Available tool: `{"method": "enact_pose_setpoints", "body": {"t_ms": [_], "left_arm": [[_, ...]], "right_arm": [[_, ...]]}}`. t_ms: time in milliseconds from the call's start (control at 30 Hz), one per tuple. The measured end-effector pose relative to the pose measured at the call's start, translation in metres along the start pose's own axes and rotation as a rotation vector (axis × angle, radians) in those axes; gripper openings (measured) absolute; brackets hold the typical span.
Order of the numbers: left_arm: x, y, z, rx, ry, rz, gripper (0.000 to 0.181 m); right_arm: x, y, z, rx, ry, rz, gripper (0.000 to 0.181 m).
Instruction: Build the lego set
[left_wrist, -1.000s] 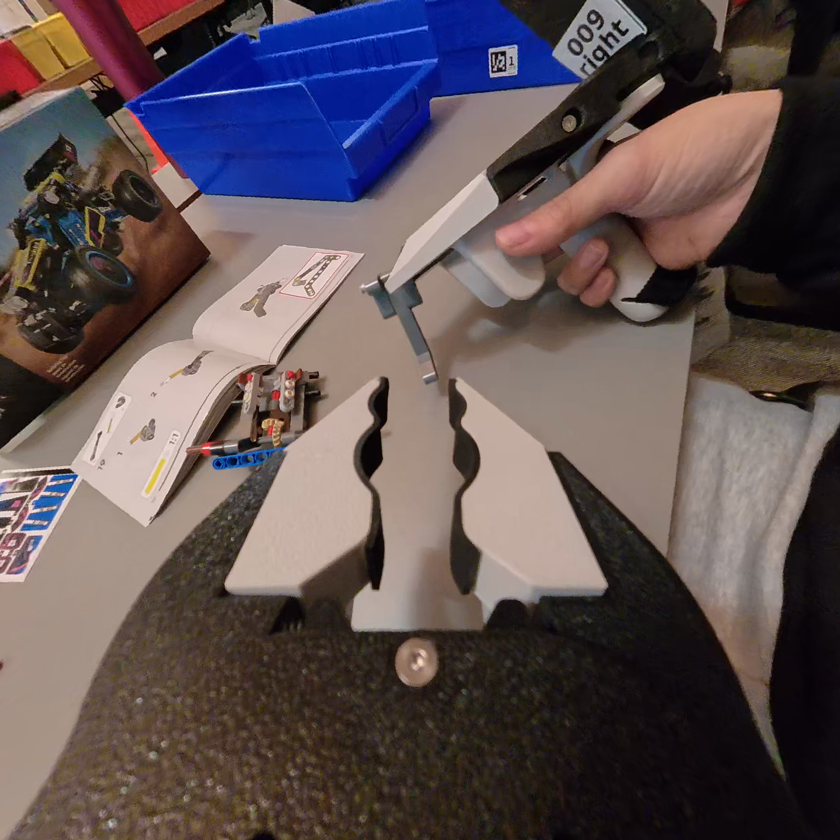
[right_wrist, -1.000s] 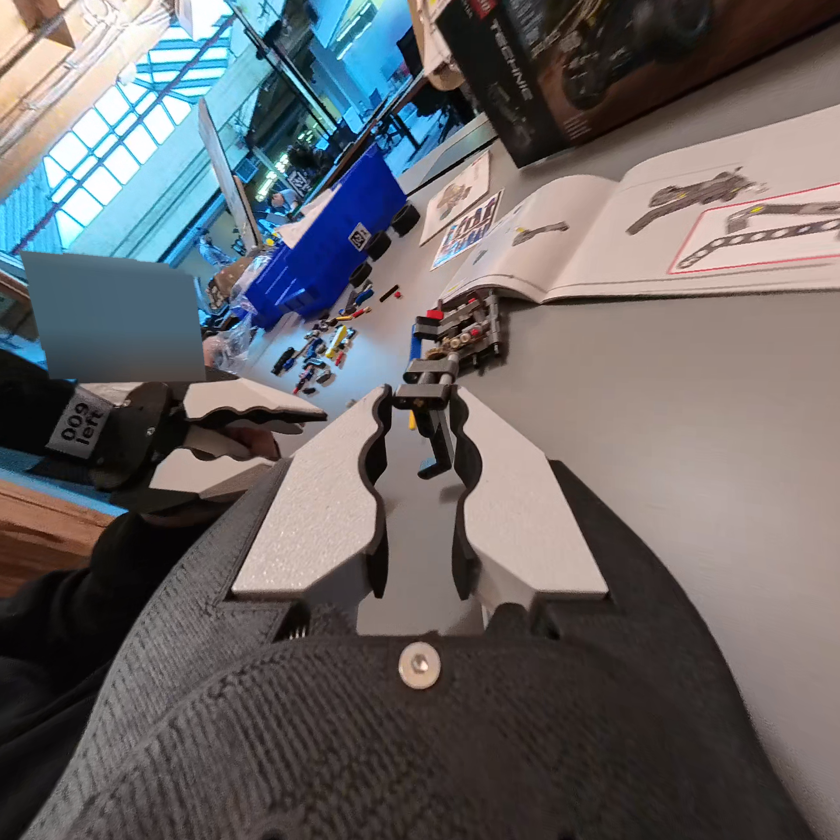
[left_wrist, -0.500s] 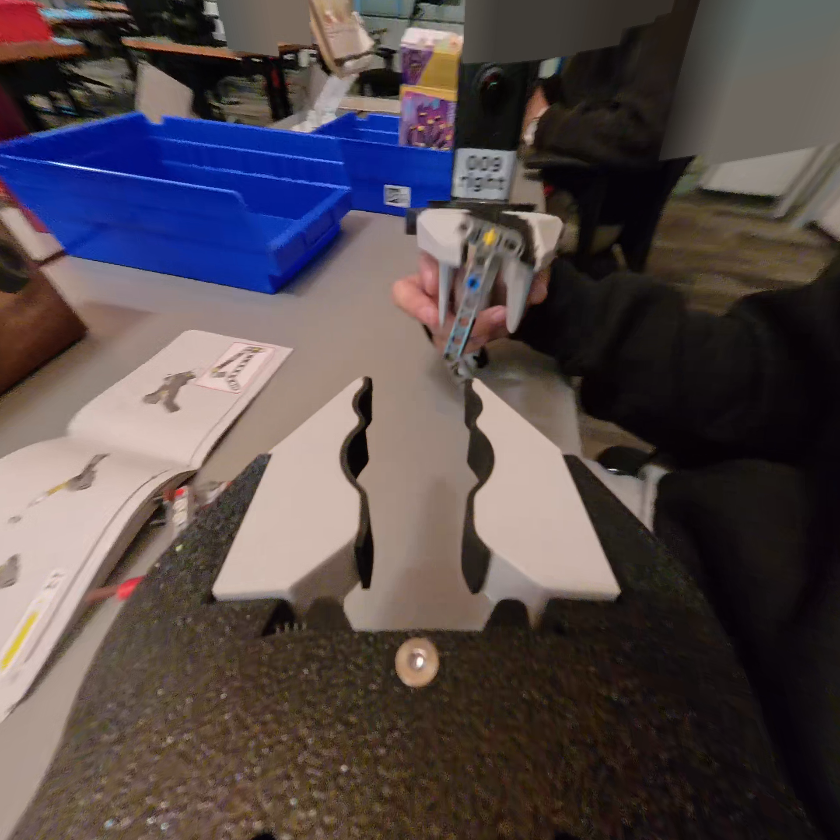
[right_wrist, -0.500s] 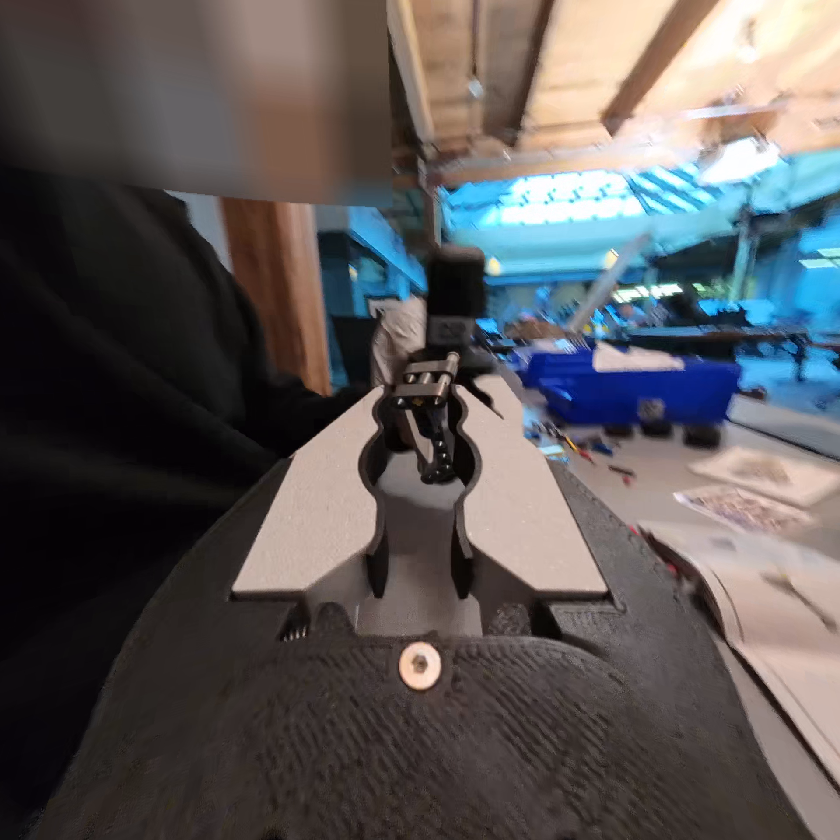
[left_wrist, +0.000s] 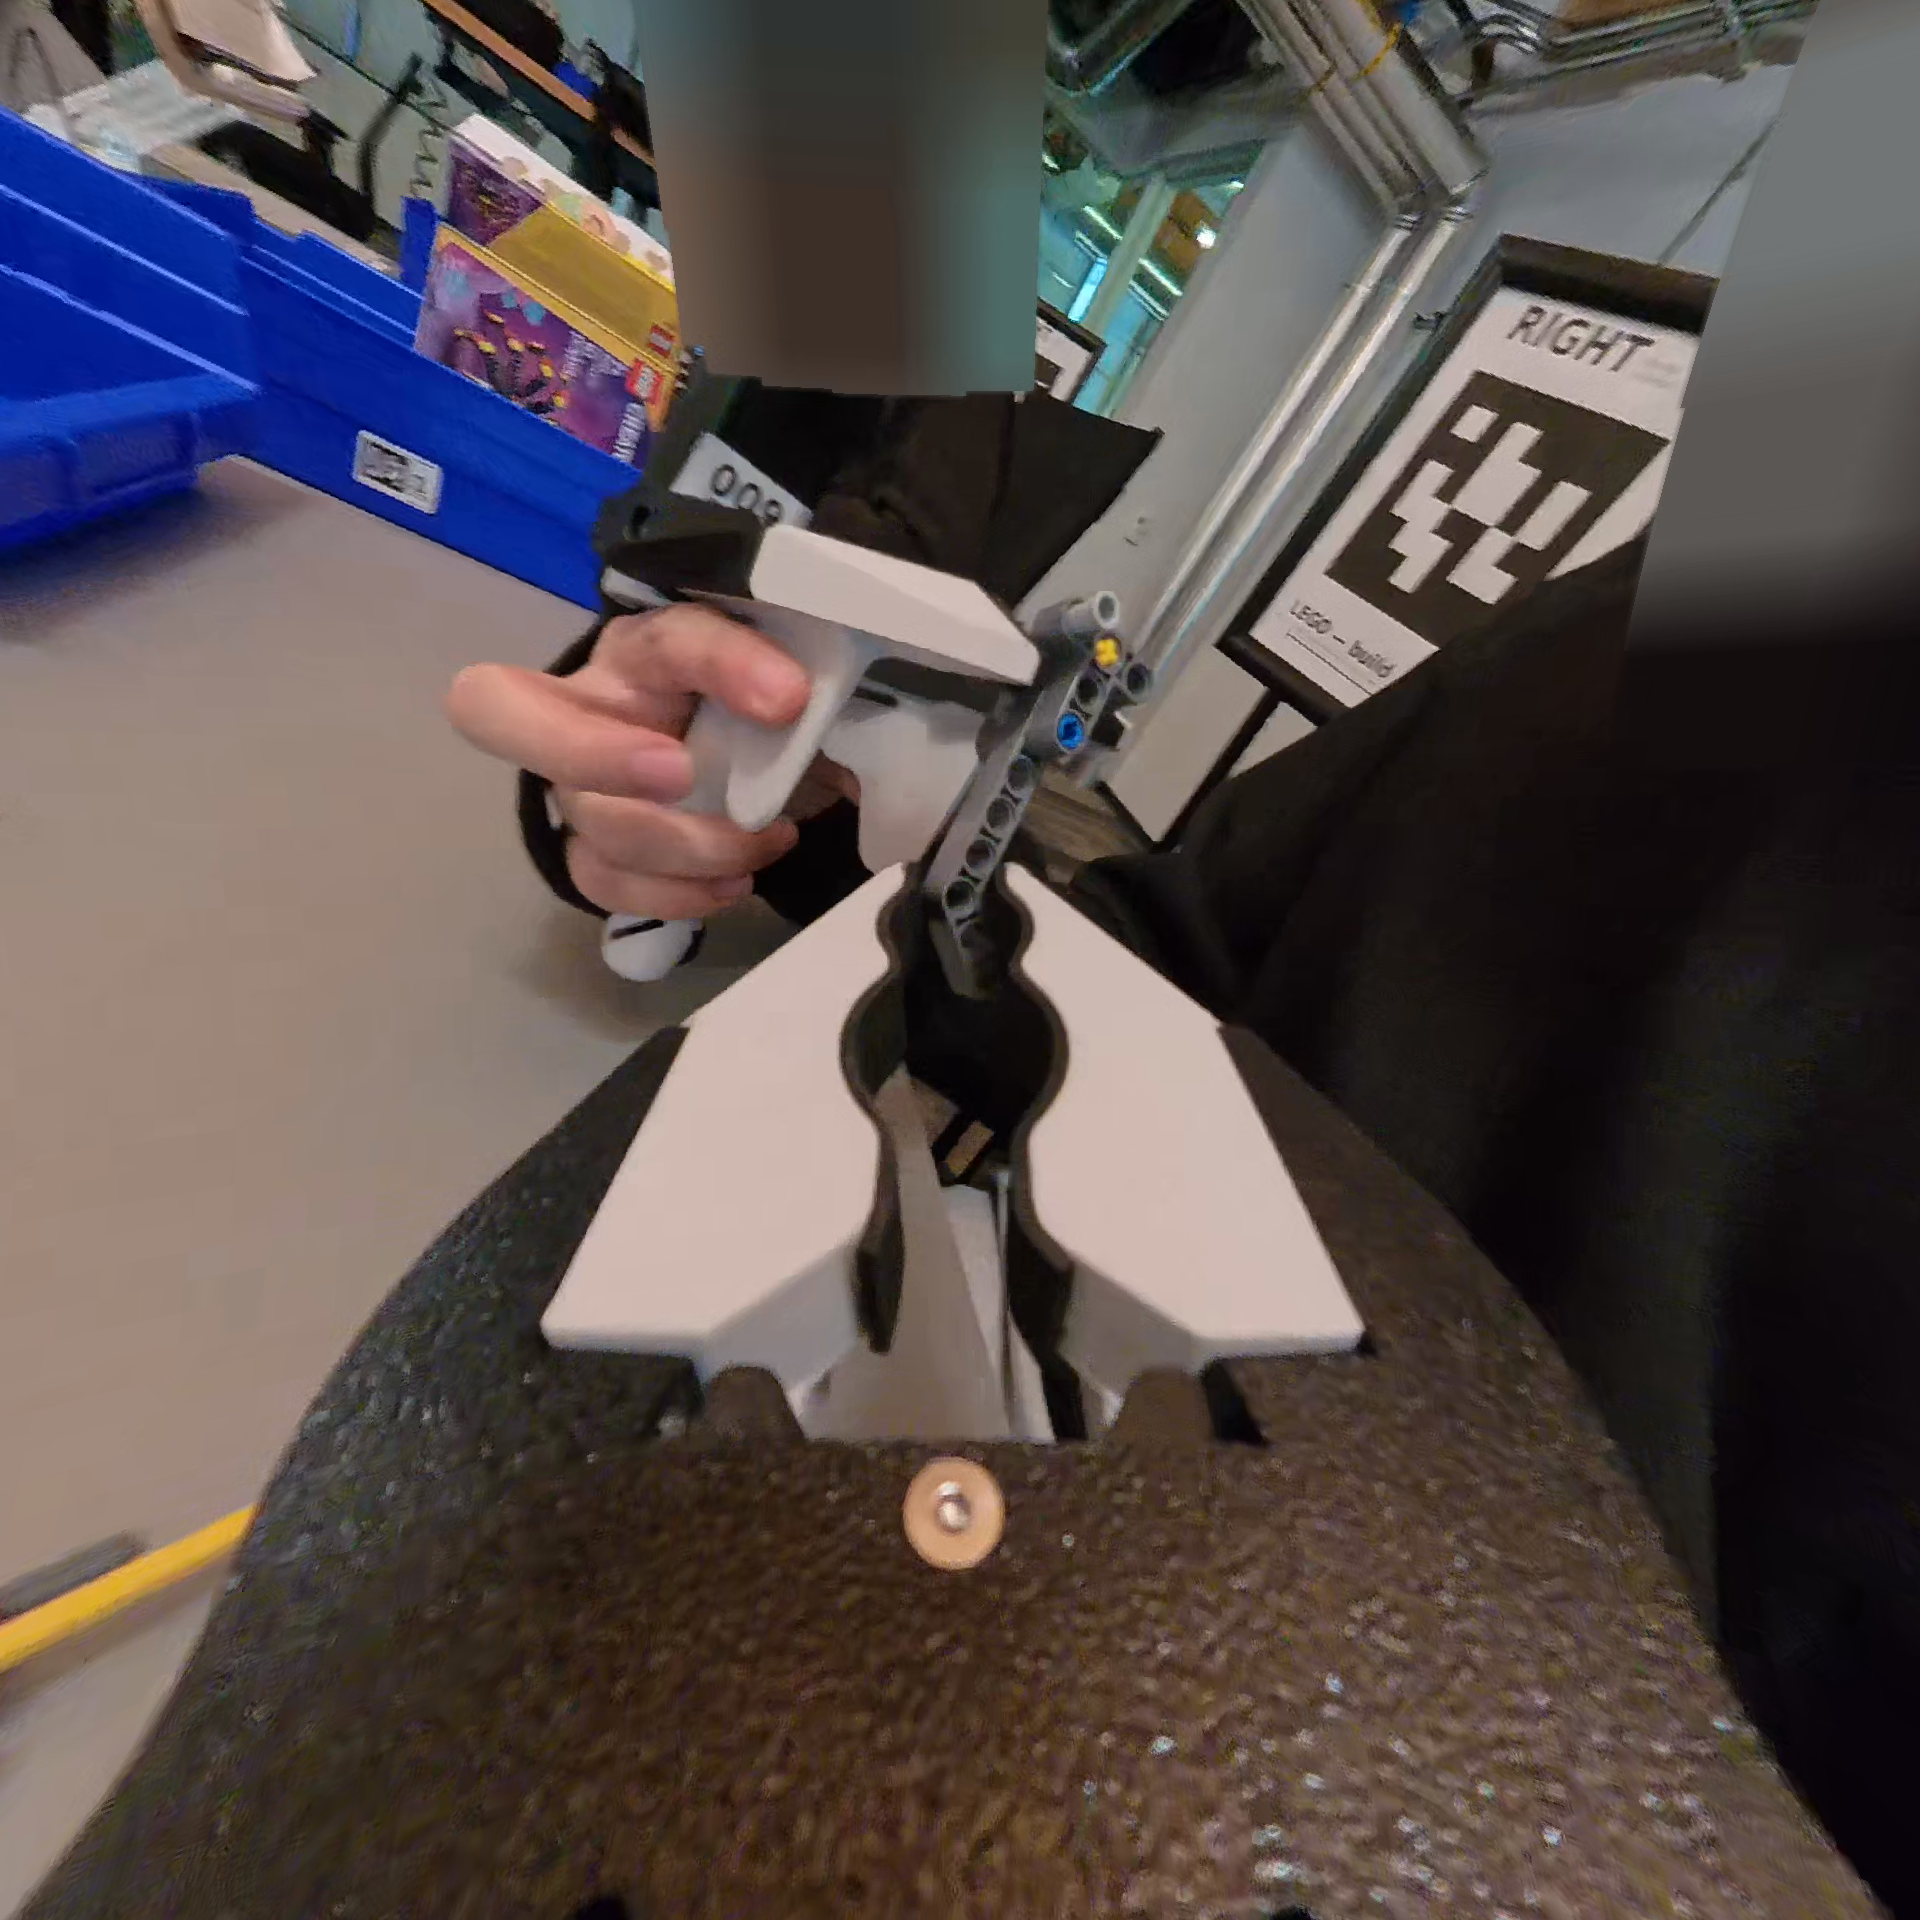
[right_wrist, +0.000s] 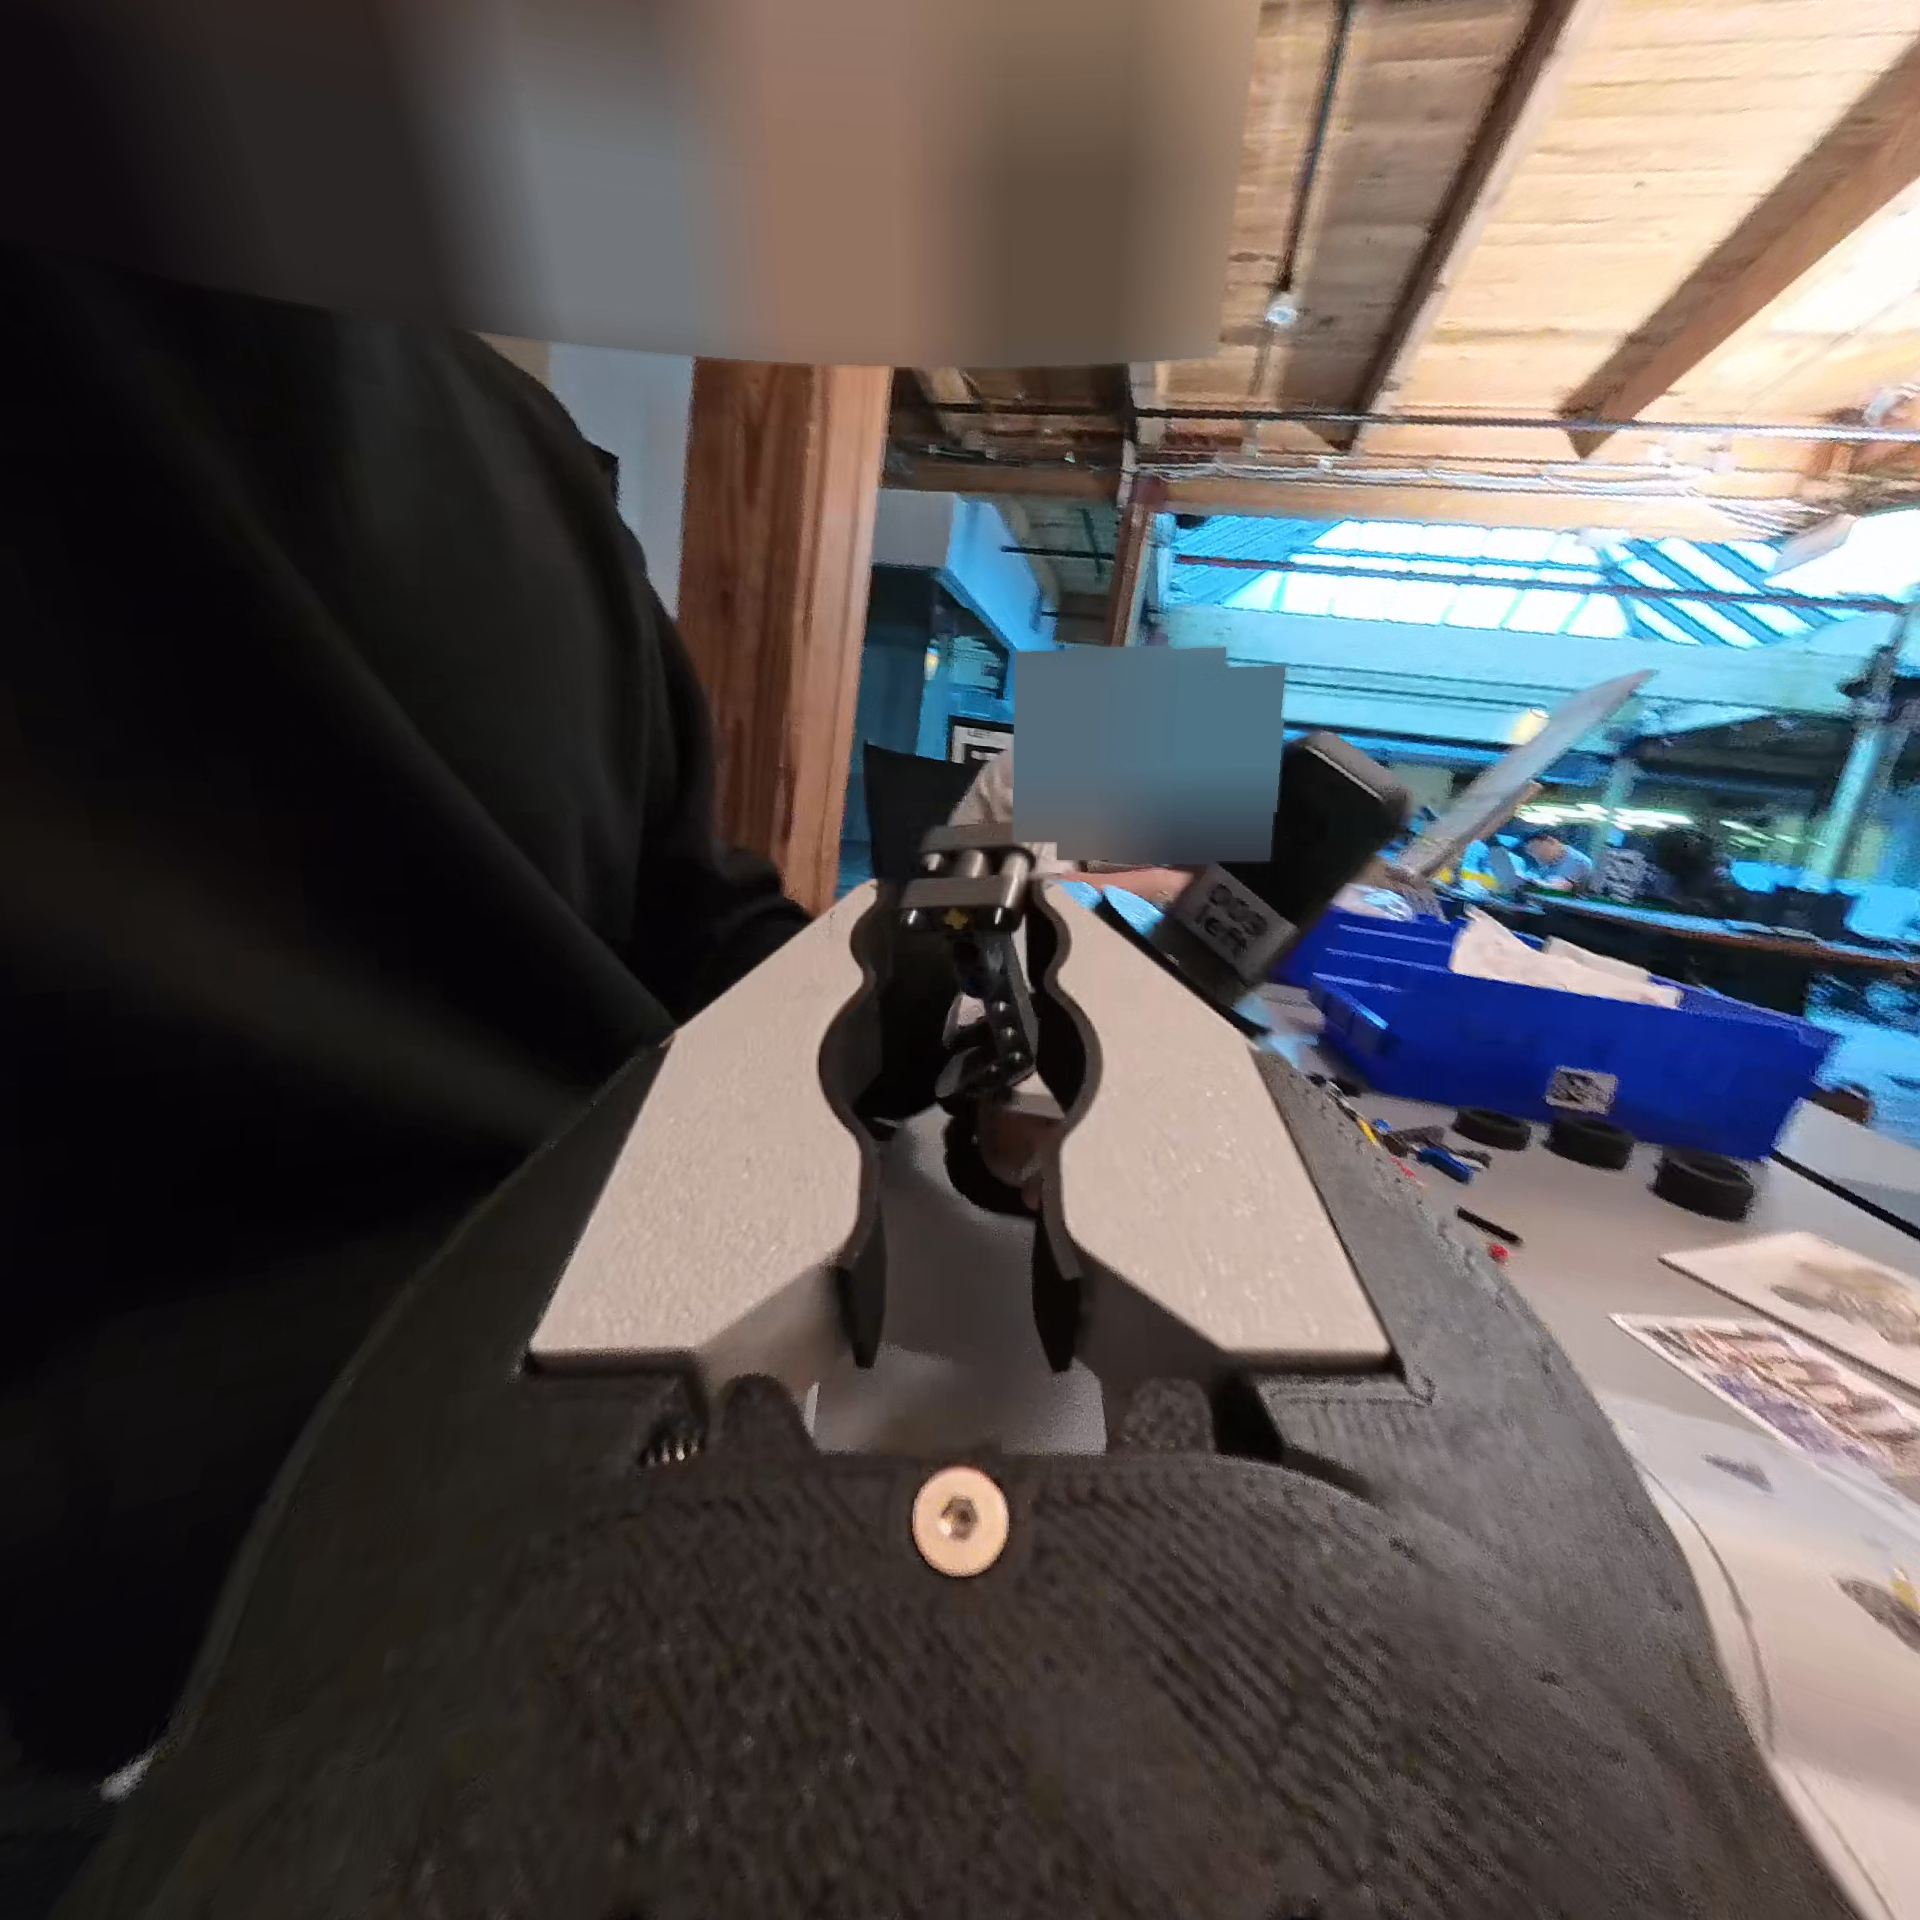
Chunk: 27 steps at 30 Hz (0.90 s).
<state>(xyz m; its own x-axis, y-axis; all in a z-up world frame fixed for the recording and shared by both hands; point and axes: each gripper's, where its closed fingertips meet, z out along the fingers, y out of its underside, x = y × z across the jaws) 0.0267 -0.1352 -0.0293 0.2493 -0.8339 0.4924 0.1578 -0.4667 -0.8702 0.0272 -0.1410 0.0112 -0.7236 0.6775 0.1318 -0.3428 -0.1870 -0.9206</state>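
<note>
Left wrist view shows the right gripper (left_wrist: 1023, 665), light grey with a black body and held in a bare hand (left_wrist: 644, 769), clamped on the top of a small dark grey Lego Technic subassembly (left_wrist: 1003, 821): a long perforated beam with a short cross-piece, one blue pin and one yellow axle end showing. The piece is lifted off the grey table (left_wrist: 260, 883), near the person's dark clothing. Its lower end dips between the tips of the left gripper (left_wrist: 951, 935), whose jaws are nearly closed around it; whether they actually pinch it I cannot tell. Right wrist view confirms the right gripper (right_wrist: 961, 914) grasping the same subassembly (right_wrist: 982, 987) at its top. The step in hand looks like a handover or a two-handed join in mid-air; next, the left gripper probably needs a firm, square hold on the beam before the right one lets go. Counted: one subassembly, two grippers, two blue plastic bins (left_wrist: 135, 343) in the left view, three loose black tyres (right_wrist: 1590, 1143) in the right view.
</note>
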Motion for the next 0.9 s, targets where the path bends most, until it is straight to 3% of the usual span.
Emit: {"method": "enact_pose_setpoints", "body": {"t_ms": [100, 233, 367, 467, 567, 900], "left_arm": [[-0.023, -0.001, -0.014, 0.016, -0.213, 0.102, 0.010], [-0.056, -0.004, -0.048, -0.012, -0.639, 0.327, 0.010], [-0.068, -0.004, -0.082, -0.147, -1.061, 0.587, 0.009], [-0.069, 0.005, -0.089, -0.267, -1.237, 0.690, 0.009], [-0.072, 0.012, -0.094, -0.365, -1.352, 0.766, 0.009], [-0.070, 0.032, -0.078, -0.515, -1.399, 0.901, 0.010]], "right_arm": [[0.022, 0.008, -0.006, -0.028, 0.157, 0.051, 0.033], [0.058, 0.026, -0.017, -0.107, 0.399, 0.200, 0.057], [0.069, 0.048, -0.019, -0.265, 0.576, 0.210, 0.052], [0.073, 0.064, -0.017, -0.369, 0.712, 0.173, 0.036], [0.068, 0.077, -0.011, -0.410, 0.774, 0.173, 0.020], [0.057, 0.097, -0.031, -0.570, 1.007, 0.194, 0.009]]}}
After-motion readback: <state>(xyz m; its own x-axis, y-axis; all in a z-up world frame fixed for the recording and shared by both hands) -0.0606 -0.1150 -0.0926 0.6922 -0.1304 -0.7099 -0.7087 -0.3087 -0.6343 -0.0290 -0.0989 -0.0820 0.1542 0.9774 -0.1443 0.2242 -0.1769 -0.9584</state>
